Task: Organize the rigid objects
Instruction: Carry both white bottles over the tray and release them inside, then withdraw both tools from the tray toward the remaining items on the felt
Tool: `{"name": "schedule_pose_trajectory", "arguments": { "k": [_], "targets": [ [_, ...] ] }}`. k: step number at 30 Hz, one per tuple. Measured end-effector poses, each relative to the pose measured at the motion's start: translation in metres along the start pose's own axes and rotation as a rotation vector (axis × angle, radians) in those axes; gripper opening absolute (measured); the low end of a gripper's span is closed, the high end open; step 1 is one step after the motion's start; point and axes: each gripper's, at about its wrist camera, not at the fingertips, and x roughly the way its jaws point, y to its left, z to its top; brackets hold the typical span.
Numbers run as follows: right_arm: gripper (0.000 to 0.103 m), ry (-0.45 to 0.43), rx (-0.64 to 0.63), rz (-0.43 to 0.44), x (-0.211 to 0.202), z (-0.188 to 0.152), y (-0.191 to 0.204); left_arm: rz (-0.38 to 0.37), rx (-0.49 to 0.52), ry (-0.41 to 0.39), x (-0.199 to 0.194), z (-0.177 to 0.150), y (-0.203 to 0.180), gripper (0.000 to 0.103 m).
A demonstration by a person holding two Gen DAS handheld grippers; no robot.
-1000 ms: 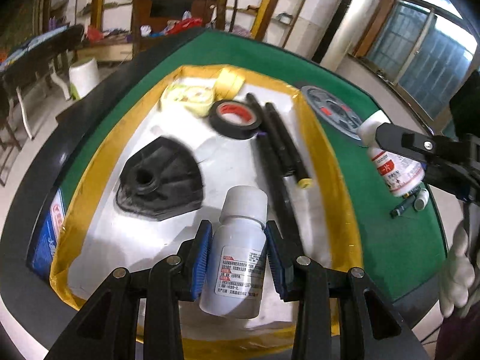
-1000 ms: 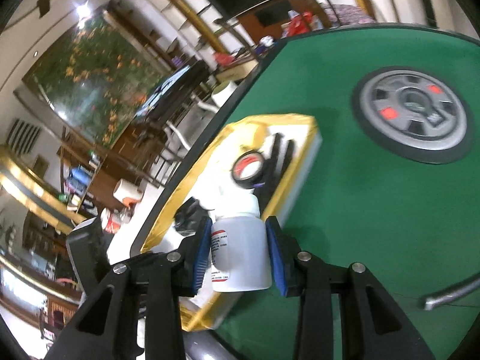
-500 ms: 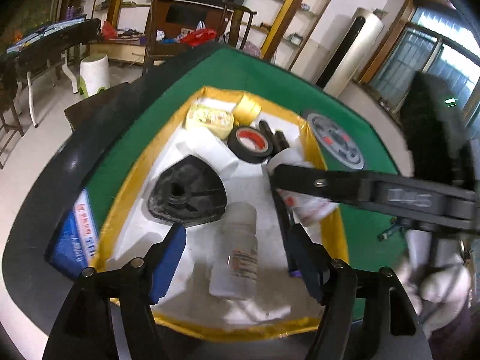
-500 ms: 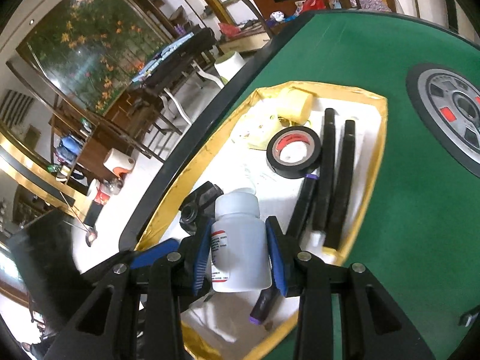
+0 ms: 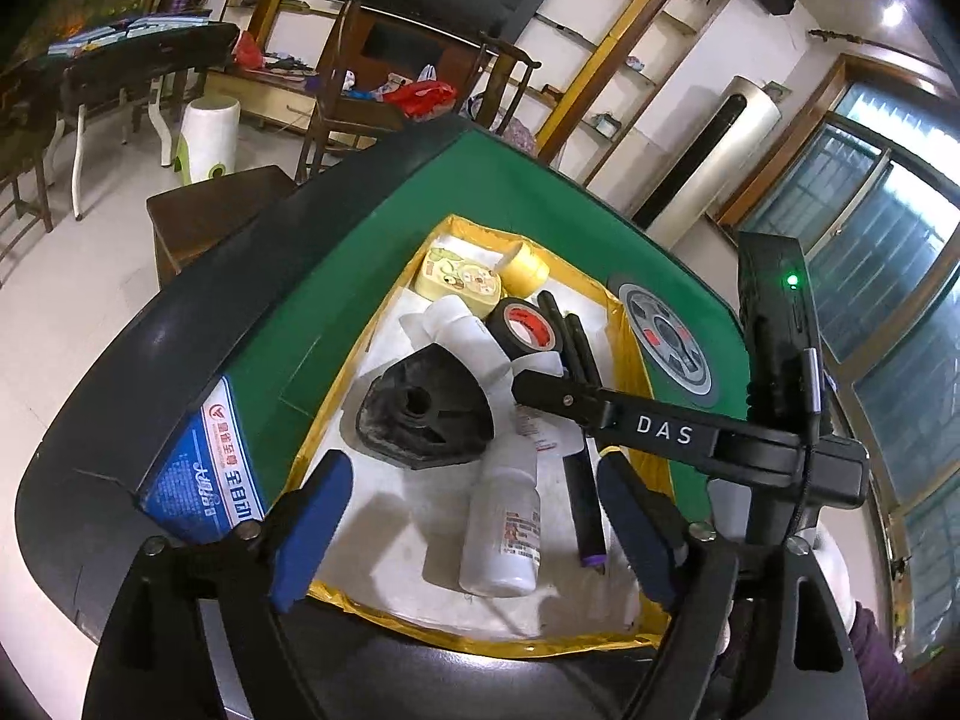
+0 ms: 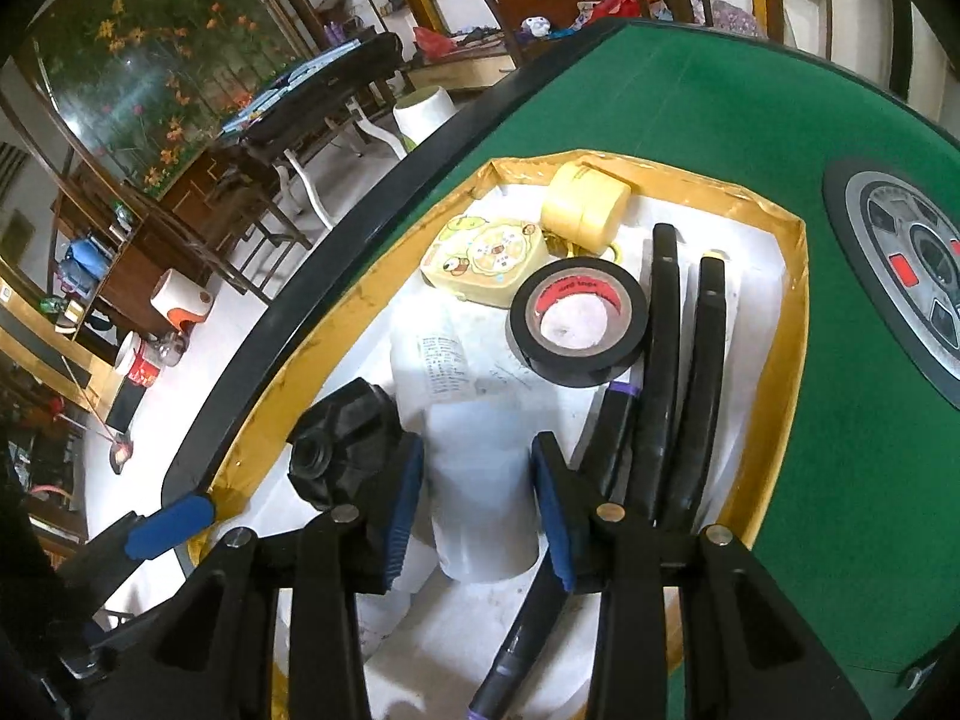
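Bottles are lying in the yellow-rimmed tray (image 5: 336, 396): 1 white bottle (image 5: 503, 519) is resting below the left gripper (image 5: 474, 531), whose jaws are standing wide apart. The right gripper (image 6: 477, 507) is clamping a 2nd bottle (image 6: 480, 480) beside the black tape roll (image 6: 579, 321) and markers (image 6: 660, 360).

Left tongs (image 5: 474, 531) gape wide; right tongs (image 6: 478, 507) grip a white bottle (image 6: 480, 498).

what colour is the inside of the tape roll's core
Red, on the black tape roll; the right wrist view shows it best.
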Motion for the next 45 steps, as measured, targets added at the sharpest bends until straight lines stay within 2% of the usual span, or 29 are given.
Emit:
{"name": "schedule_pose_trajectory", "arguments": {
  "k": [7,9,17,20,24,32,35,45],
  "targets": [
    [0.054,-0.076,-0.011,0.003,-0.019,-0.002,0.004,0.011,-0.006,0.002,-0.004,-0.001,0.003,0.091],
    [0.062,-0.108,-0.016,-0.001,-0.030,-0.005,0.004,0.026,0.001,-0.007,-0.005,-0.001,0.002,0.091],
    [0.078,-0.260,-0.004,-0.092,-0.081,-0.029,-0.012,0.094,0.078,-0.062,-0.010,-0.003,-0.024,0.095],
    [0.078,-0.299,-0.024,-0.142,-0.092,-0.040,-0.014,0.107,0.120,-0.071,-0.010,-0.006,-0.037,0.095],
    [0.079,-0.345,-0.091,-0.252,-0.103,-0.058,-0.014,0.111,0.161,-0.061,-0.006,-0.009,-0.055,0.096],
    [0.080,-0.387,-0.149,-0.438,-0.114,-0.082,-0.030,0.121,0.212,-0.038,0.002,-0.014,-0.085,0.096],
    [0.080,-0.382,-0.119,-0.467,-0.119,-0.085,-0.045,0.123,0.236,-0.030,0.005,-0.016,-0.097,0.096],
    [0.080,-0.358,-0.007,-0.472,-0.130,-0.098,-0.091,0.115,0.302,0.007,0.019,-0.026,-0.130,0.096]
  ]
}}
